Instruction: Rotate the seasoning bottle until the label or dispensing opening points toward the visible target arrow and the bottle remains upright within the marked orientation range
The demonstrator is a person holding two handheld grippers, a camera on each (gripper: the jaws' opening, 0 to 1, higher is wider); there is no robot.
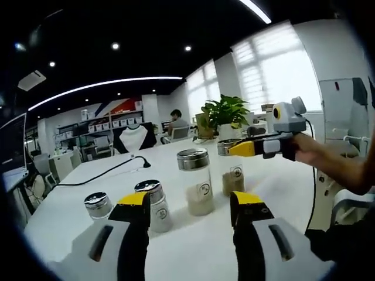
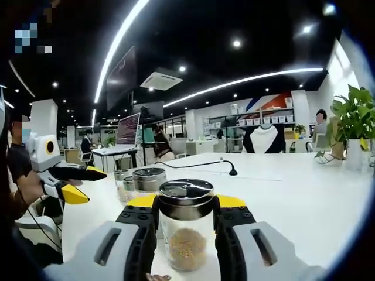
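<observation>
A glass seasoning bottle (image 2: 186, 237) with a metal lid and tan grains stands upright on the white table (image 2: 293, 193). My right gripper (image 2: 186, 206) is shut on it just below the lid. The left gripper view has this bottle (image 1: 232, 178) at the right, with the right gripper (image 1: 235, 148) reaching in from the right at lid height. A taller jar (image 1: 196, 182) of pale powder stands beside it. My left gripper (image 1: 190, 202) is open and holds nothing, short of the jars. It appears at the left edge as the left gripper (image 2: 84, 184), jaws apart.
Two short shakers (image 1: 156, 206) (image 1: 98, 205) stand at the front left of the table. A black cable (image 1: 111, 170) runs across the far side. A potted plant (image 1: 225, 114) stands at the back edge. Chairs, desks and seated people lie beyond the table.
</observation>
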